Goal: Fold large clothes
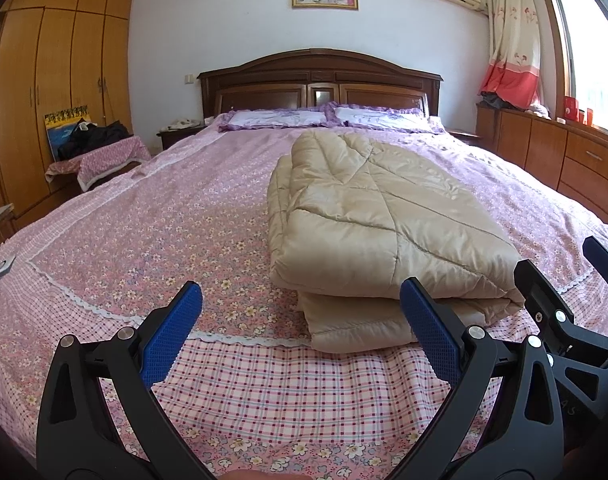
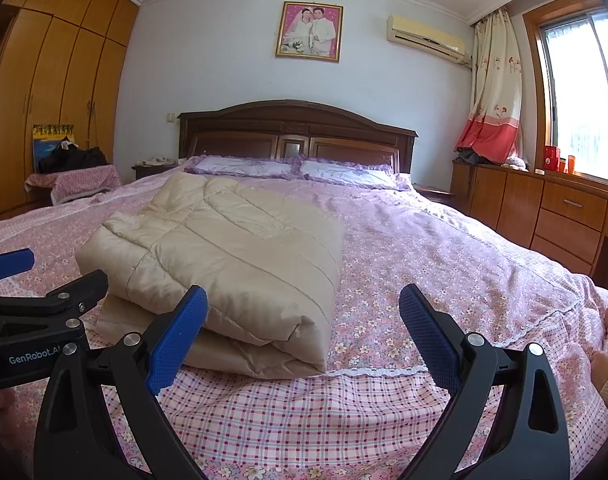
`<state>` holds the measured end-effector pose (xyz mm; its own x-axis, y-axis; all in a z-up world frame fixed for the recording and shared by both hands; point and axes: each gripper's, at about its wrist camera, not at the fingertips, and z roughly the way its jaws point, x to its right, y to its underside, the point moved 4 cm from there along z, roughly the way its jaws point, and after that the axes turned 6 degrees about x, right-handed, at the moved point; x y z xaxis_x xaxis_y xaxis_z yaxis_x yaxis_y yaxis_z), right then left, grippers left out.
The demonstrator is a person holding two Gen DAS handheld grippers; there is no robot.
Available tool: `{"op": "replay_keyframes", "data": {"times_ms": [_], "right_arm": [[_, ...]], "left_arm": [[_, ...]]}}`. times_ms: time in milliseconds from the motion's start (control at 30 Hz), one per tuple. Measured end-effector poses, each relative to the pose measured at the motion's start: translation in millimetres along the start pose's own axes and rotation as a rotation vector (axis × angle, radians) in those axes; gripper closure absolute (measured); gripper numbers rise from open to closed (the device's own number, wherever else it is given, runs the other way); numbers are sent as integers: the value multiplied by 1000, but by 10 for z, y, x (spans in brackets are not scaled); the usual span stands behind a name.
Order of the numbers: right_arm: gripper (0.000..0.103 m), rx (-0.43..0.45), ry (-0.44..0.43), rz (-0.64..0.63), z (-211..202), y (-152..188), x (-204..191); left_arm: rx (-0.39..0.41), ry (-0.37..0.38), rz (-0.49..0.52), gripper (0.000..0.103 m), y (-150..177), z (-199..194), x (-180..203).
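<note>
The thick beige quilted padded garment (image 1: 378, 216) is lying folded in stacked layers on the wide bed with the pink floral cover (image 1: 163, 216), toward the foot, sitting at about one o'clock in the left wrist view and eleven o'clock in the right. The left gripper with black arms and blue textured pads (image 1: 301, 314) and the matching right gripper (image 2: 304, 316) are both hovering near the foot edge, jaws standing wide apart and gripping nothing. The chief risk, as I judge it, is that this puffy, slick-looking bulk is wanting to spring open: a pinch catching only the top layer would probably be peeling the stack apart, and the near rolled edge at twelve o'clock appears to be bulging loosely already. The two grippers are sitting just beside each other, so a clash looks possible. The soft cover could be dragging and rucking under any slide. Around the room, a tall orange-brown wooden wardrobe (image 1: 51, 80) is standing at ten o'clock, a dark carved headboard (image 1: 320, 76) at twelve, low wooden drawers (image 1: 568, 160) at two, and two lilac frilled pillows (image 1: 328, 118) are resting below the headboard.
</note>
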<state>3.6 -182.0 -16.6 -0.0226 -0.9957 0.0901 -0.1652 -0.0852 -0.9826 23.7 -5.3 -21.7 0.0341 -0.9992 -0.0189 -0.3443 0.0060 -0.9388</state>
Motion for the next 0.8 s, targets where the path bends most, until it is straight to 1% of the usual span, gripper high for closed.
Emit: {"op": "replay_keyframes", "data": {"times_ms": [167,800], "right_arm": [[10,-4,2,-1,12,3,-5],[10,-5,4,-2,11,1,0]], "left_arm": [[-18,13,-7,4,3,38,-10],[-16,13,-4,4,17,46,6]]}}
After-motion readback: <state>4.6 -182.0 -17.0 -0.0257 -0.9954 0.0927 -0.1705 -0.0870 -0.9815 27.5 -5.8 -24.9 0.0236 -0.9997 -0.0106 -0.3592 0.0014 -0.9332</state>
